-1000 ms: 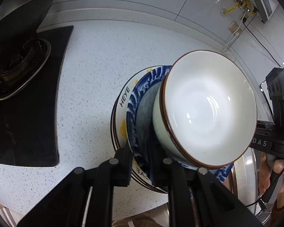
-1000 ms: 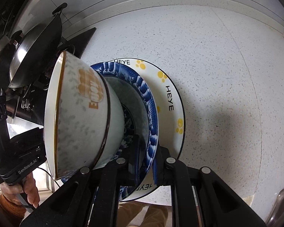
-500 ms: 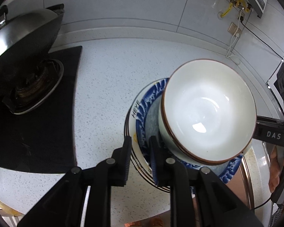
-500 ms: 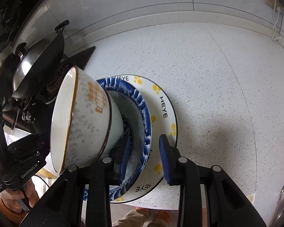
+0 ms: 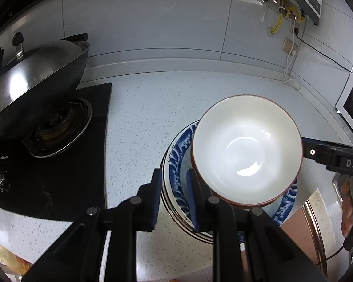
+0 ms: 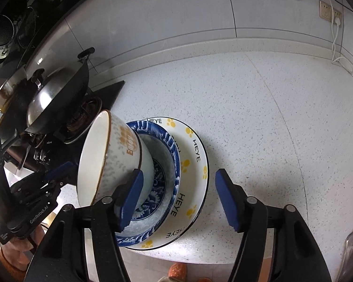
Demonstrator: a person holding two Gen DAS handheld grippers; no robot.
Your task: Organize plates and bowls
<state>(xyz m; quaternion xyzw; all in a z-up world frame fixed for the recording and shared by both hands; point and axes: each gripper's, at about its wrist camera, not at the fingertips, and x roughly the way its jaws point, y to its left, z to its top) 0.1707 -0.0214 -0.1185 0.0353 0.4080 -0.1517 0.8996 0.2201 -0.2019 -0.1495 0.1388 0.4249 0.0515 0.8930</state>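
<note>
A white bowl (image 5: 246, 150) with a brown rim sits inside a blue-patterned bowl (image 6: 163, 164), which rests on a white plate (image 6: 195, 164) marked HEYE with yellow paw prints; the stack stands on the speckled surface (image 6: 258, 117) near its front edge. The left gripper (image 5: 174, 198) has its fingers slightly apart, straddling the stack's rim without pressing it. The right gripper (image 6: 178, 197) is spread wide, holding nothing. A lidded wok (image 5: 35, 87) sits on the black stove (image 5: 47, 176) to the left.

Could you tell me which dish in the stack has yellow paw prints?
The bottom plate, white with HEYE lettering; the blue bowl and top bowl have none.
</note>
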